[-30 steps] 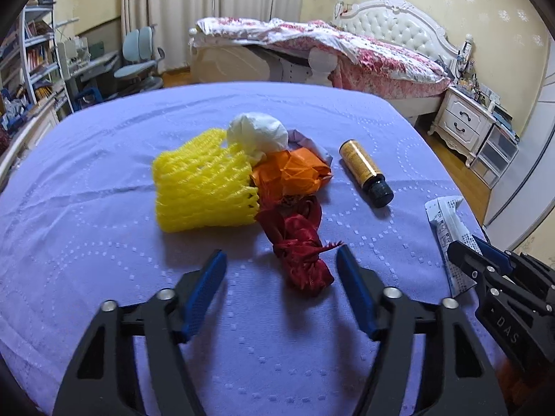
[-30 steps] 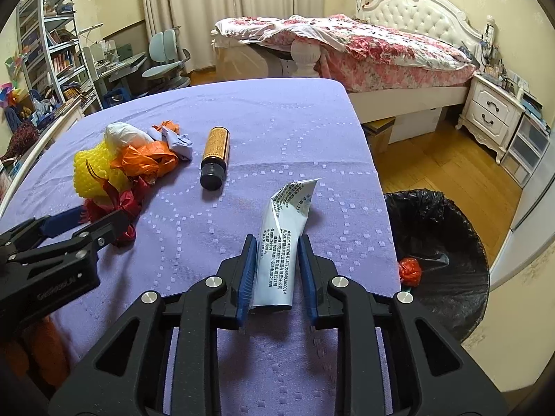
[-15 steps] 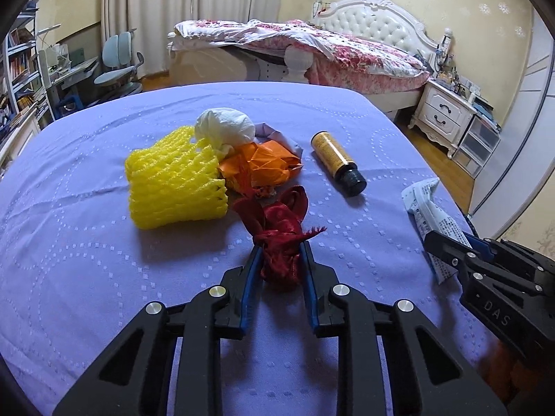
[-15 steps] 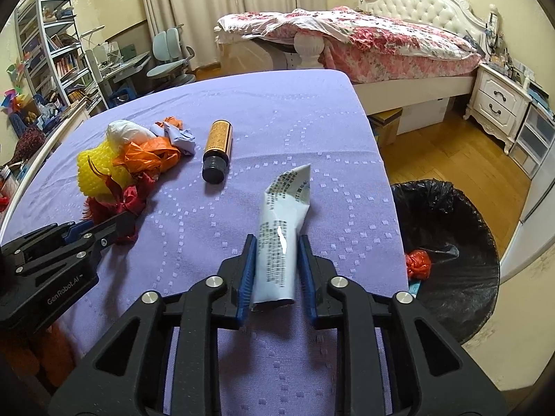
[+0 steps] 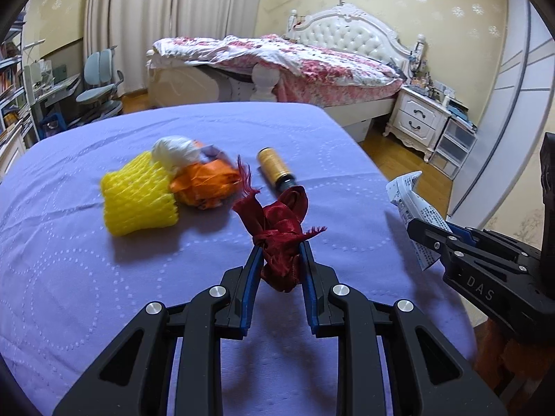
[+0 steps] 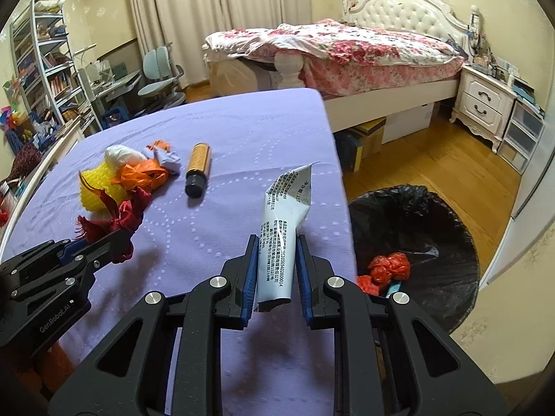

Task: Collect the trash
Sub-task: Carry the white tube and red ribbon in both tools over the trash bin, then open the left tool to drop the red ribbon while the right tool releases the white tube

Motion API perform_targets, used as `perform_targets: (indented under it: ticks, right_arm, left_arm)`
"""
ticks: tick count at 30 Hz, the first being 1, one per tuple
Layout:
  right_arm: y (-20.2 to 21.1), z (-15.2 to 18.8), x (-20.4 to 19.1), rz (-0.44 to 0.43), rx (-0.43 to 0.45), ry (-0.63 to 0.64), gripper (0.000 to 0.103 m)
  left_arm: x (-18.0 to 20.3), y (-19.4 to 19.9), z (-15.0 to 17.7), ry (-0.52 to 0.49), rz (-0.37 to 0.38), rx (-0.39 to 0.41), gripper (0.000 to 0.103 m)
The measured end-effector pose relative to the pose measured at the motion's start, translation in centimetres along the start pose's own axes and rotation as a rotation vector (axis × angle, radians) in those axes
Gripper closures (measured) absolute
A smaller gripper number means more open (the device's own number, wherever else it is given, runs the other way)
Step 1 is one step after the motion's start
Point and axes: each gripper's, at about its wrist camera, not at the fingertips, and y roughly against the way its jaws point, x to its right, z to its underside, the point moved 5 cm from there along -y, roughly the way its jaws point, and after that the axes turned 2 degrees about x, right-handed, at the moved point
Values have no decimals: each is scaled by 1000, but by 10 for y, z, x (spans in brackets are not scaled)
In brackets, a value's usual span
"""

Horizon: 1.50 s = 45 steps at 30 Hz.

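Ribbon (image 5: 279,234), dark red and frayed, sits bunched in the left claw (image 5: 279,260), clamped at its knotted middle, lifted off the purple counter (image 5: 86,277); it looks soft, light and snag-prone. Right claw (image 6: 276,267) pinches a squeezed tube (image 6: 282,228) near its flat cap end, probably light and slippery, with the black-lined bin (image 6: 433,208) just right of it.
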Motion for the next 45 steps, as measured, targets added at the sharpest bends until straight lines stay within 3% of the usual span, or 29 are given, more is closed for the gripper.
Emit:
perform_targets:
  ticks: [20,28,42,45]
  right_arm:
    - [16,-4,115,167,54,-127,82]
    - [12,-2,140,180,60,-143,82]
    - [0,1,170,195,41,-186,82]
    - [0,2,172,202,43,-187,80]
  left_arm:
    - [113,-48,-35,-151,126,9,78]
    - [146,-68,-36,-215,133,-11,78]
    - [166,-92,-34,-268,101,-35,78]
    - [168,-94,-32,-268,94,-46,64]
